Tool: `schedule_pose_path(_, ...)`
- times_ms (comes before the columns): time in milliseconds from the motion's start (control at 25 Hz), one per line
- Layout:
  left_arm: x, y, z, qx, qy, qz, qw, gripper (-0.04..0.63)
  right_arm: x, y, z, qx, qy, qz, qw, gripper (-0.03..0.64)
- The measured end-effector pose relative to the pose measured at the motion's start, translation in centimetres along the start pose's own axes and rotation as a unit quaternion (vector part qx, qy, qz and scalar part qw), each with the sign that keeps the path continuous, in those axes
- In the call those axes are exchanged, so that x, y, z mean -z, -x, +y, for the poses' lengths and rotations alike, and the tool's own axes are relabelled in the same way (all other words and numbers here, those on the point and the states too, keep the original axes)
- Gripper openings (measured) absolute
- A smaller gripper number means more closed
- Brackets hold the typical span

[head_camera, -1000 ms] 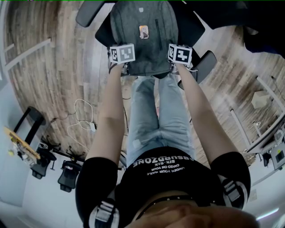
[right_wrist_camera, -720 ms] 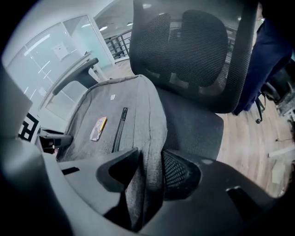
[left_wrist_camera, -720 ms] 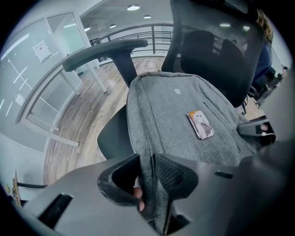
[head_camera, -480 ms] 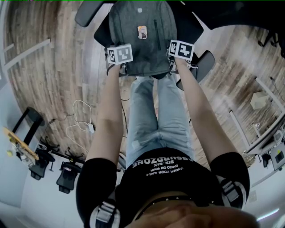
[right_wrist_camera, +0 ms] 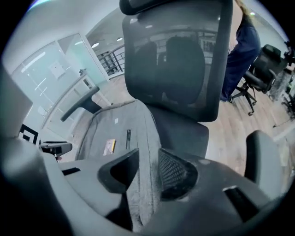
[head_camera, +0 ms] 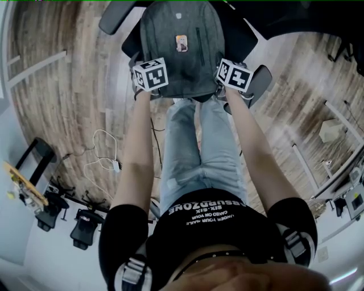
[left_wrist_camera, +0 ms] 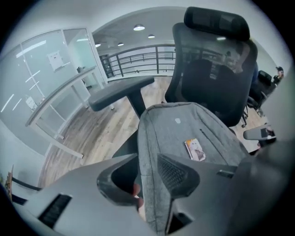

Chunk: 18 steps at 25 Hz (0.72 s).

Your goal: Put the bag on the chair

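Note:
A grey backpack (head_camera: 181,62) with a small card on its front lies on the seat of a black office chair (head_camera: 116,17), leaning toward the mesh backrest (left_wrist_camera: 207,83). My left gripper (head_camera: 149,77) is at the bag's near left corner. Its jaws (left_wrist_camera: 147,179) are opening; the bag's (left_wrist_camera: 184,133) edge runs between them, with a dark gap at the left jaw. My right gripper (head_camera: 233,75) is at the near right corner. In the right gripper view its jaws (right_wrist_camera: 148,173) are closing, and grey fabric of the bag (right_wrist_camera: 120,124) fills the narrow gap.
The chair's armrests (left_wrist_camera: 120,92) (head_camera: 259,79) stick out on both sides of the bag. White cables (head_camera: 105,150) and dark stands (head_camera: 82,227) lie on the wooden floor at the left. Another office chair (right_wrist_camera: 260,73) and a person in blue (right_wrist_camera: 239,50) are behind.
The left gripper's cube has tilted and shifted slightly left off the bag's corner. The right cube has tilted a little. The bag stays on the seat.

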State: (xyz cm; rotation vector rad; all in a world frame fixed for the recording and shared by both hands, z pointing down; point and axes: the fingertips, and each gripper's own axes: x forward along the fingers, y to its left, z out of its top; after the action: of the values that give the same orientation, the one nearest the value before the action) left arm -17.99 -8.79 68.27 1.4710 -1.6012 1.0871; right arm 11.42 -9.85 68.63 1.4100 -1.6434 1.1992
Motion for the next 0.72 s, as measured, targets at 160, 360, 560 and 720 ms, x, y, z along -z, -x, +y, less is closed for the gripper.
schedule_pose_path(160,-1.5,2.5,-0.4,0.022,0.019,-0.036,0.9989,0.136,-1.9,3.1,2.0,-0.055,-0.022,-0.074,0.995,0.020)
schedule_pose_path(360,-2.9,6.5,-1.5,0.054,0.048,-0.074,0.9947,0.067,-2.9,6.8,4.2,-0.112,-0.054,-0.124,0.984,0.017)
schedule_pose_path(560,-4.0,10.6,-2.8,0.085,0.034,-0.117,0.9889,0.032,-3.4,9.8,5.9,-0.127,-0.027,-0.152,0.980,0.017)
schedule_pose_path(720,-4.2,13.3,-3.9,0.104,0.009,-0.133,0.9856,0.018,-3.4,12.1,7.4,-0.137,0.014,-0.165,0.977,0.015)
